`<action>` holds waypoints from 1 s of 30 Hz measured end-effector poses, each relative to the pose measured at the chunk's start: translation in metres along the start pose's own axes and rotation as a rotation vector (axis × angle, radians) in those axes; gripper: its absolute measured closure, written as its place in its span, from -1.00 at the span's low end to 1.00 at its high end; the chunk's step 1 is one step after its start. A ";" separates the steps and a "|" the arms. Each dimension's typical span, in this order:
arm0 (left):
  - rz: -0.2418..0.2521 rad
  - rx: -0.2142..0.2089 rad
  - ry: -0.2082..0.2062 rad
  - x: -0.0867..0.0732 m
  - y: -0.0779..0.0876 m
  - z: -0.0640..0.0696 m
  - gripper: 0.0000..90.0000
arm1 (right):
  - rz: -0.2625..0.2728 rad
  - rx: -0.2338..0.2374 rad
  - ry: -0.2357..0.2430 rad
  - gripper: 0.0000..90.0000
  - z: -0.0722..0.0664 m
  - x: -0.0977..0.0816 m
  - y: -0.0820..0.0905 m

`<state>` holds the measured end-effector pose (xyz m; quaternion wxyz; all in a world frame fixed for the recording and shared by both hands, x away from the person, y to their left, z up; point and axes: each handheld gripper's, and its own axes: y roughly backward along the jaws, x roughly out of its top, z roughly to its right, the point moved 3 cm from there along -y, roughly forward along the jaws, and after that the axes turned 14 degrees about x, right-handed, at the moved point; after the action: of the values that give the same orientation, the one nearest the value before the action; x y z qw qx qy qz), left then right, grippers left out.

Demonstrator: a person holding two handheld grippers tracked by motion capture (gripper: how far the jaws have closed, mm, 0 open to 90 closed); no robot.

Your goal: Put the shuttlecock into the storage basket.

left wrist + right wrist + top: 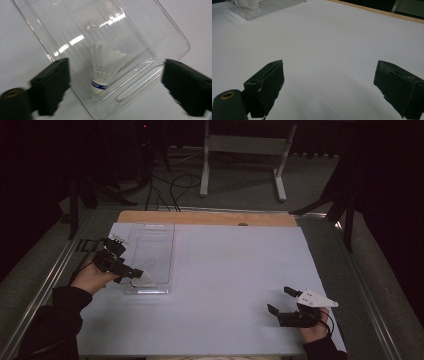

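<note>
A white feather shuttlecock (102, 72) with a blue band round its cork lies inside a clear plastic tray (140, 37), cork toward the tray's near end. My left gripper (115, 67) hovers over that end with its jaws wide apart, and neither pad touches the shuttlecock. From above, the left gripper (129, 262) sits at the left rim of the tray (150, 240). My right gripper (279, 300) rests open near the front right of the white sheet. Between its jaws (329, 70) is bare sheet, with the tray (269, 8) far off at the top left.
The white sheet (225, 270) covers most of the table, leaving a wooden strip (200, 217) bare at the far edge. Metal rails (60, 265) run along both sides. A grey stand (245, 145) and cables lie on the floor beyond.
</note>
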<state>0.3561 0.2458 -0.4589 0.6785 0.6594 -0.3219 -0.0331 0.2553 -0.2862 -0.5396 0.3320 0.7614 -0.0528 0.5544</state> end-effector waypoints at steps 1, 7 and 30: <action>0.002 0.002 -0.003 0.001 0.000 0.000 -0.91 | 0.001 0.000 0.002 -0.79 0.000 0.000 0.000; 0.066 0.008 -0.031 0.005 0.002 0.002 -1.00 | 0.001 0.001 0.000 -0.79 0.000 0.000 0.000; 0.179 0.000 -0.089 0.031 0.007 0.021 -1.00 | -0.001 -0.005 0.002 -0.79 0.000 0.000 0.001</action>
<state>0.3673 0.2136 -0.4422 0.6638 0.6260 -0.4092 -0.0016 0.2549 -0.2868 -0.5397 0.3341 0.7602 -0.0533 0.5547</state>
